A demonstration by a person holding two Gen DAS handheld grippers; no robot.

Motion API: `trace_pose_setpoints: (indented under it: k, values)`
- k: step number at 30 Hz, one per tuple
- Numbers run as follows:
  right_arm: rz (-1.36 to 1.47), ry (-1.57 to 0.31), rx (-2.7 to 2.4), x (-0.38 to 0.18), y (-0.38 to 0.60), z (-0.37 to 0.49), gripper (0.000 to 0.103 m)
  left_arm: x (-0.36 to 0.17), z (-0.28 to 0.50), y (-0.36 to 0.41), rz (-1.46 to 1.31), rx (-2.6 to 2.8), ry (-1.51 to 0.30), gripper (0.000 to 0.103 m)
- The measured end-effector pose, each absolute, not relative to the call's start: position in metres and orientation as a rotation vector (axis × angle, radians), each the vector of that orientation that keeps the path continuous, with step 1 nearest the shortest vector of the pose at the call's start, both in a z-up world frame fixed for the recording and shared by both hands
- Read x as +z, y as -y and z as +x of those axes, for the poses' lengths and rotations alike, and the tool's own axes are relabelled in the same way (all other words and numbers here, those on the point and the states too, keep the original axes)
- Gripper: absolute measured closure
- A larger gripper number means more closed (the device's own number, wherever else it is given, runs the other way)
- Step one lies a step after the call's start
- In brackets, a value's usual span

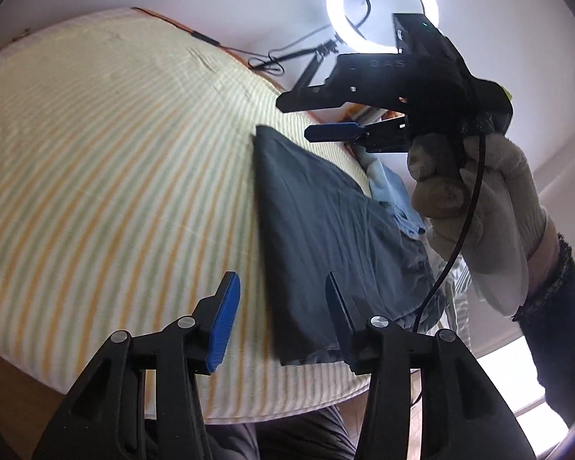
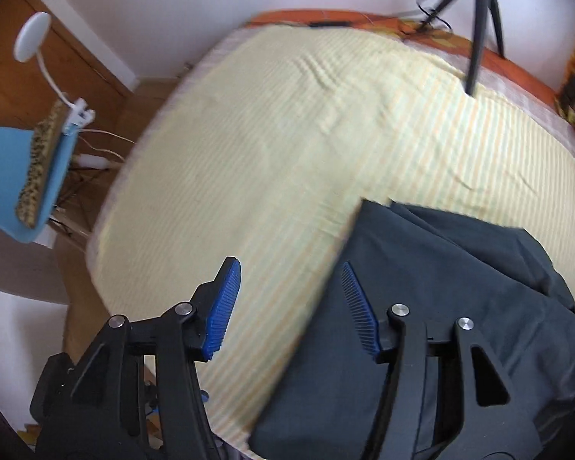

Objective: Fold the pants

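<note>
Dark grey pants (image 1: 318, 211) lie folded in a long strip on the striped bed sheet (image 1: 96, 153), near its right side. My left gripper (image 1: 281, 283) hovers open above the pants' left edge, close to their near end, with nothing pinched between its blue pads. A gloved hand holds my right gripper (image 1: 297, 117) over the far end of the pants, its jaws apart. In the right wrist view, the right gripper (image 2: 289, 268) stands open above the left edge of the pants (image 2: 441, 287), with the sheet (image 2: 268, 134) beneath it.
A pale blue garment (image 1: 393, 195) lies beside the pants at the bed's right edge. A ring light (image 1: 383, 7) on a black tripod (image 2: 479, 7) stands at the far side of the bed. A blue chair (image 2: 15, 176) and a white lamp (image 2: 32, 36) stand left of the bed.
</note>
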State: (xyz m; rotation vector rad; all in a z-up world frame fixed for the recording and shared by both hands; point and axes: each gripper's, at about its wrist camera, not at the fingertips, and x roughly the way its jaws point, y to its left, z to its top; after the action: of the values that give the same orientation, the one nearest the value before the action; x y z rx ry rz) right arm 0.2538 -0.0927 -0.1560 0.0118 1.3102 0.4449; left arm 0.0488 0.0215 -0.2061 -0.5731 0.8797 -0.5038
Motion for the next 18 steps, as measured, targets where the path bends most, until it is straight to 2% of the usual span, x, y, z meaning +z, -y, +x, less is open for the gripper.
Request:
trace_pose_setpoints:
  k: [7, 10, 12, 13, 15, 18]
  values:
    - [-0.149, -1.387, 0.381, -0.196, 0.073, 0.251, 0.045, -0.208, 0.051, 0.002, -0.542, -0.495, -0.89, 0.057]
    - [-0.219, -1.4, 0.361, -0.209, 0.065, 0.246, 0.047, -0.207, 0.051, 0.008, -0.519, -0.482, -0.884, 0.051]
    - [-0.268, -1.388, 0.342, -0.214, 0.064, 0.244, 0.066, -0.208, 0.053, 0.012, -0.505, -0.469, -0.885, 0.051]
    - [-0.284, -1.368, 0.338, -0.213, 0.066, 0.243, 0.072, -0.208, 0.054, 0.012, -0.503, -0.462, -0.885, 0.05]
    - [-0.252, -1.377, 0.356, -0.211, 0.074, 0.246, 0.097, -0.208, 0.051, 0.012, -0.507, -0.455, -0.887, 0.048]
    - [-0.155, -1.367, 0.385, -0.199, 0.095, 0.25, 0.1, -0.208, 0.055, 0.018, -0.507, -0.453, -0.889, 0.044]
